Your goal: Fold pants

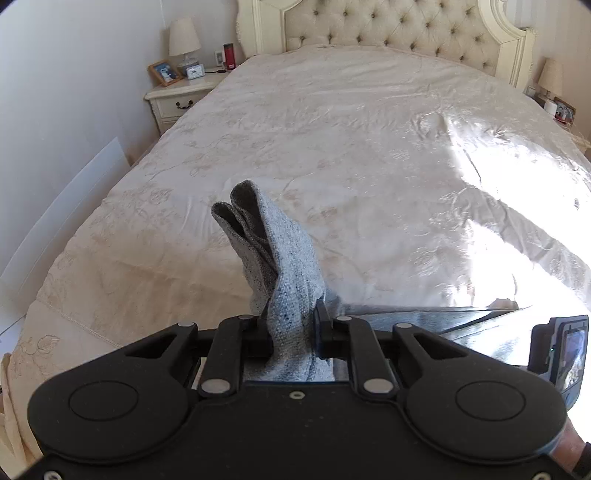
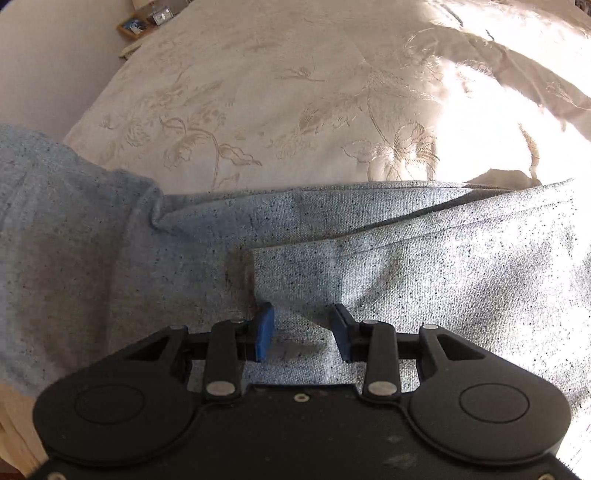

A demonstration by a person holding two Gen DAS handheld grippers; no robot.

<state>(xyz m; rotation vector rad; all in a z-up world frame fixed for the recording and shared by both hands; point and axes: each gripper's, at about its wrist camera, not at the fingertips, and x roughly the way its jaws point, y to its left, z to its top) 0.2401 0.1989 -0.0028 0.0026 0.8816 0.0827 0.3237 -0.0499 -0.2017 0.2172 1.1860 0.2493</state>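
While the left gripper [image 1: 291, 325] clamps one speckled light-grey fabric pants [image 2: 406, 266], the right gripper [image 2: 303, 328] gapes above them near the cream embroidered bed's [image 1: 332, 147] foot edge.

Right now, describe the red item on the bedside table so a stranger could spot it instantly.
Start at the tufted headboard and drop to the cream nightstand at the bed's left corner in the left wrist view. Behind the small clock, against the wall, stands a red bottle. It is the only red, tall, narrow thing there; the lamp and picture frame beside it are pale or wooden.
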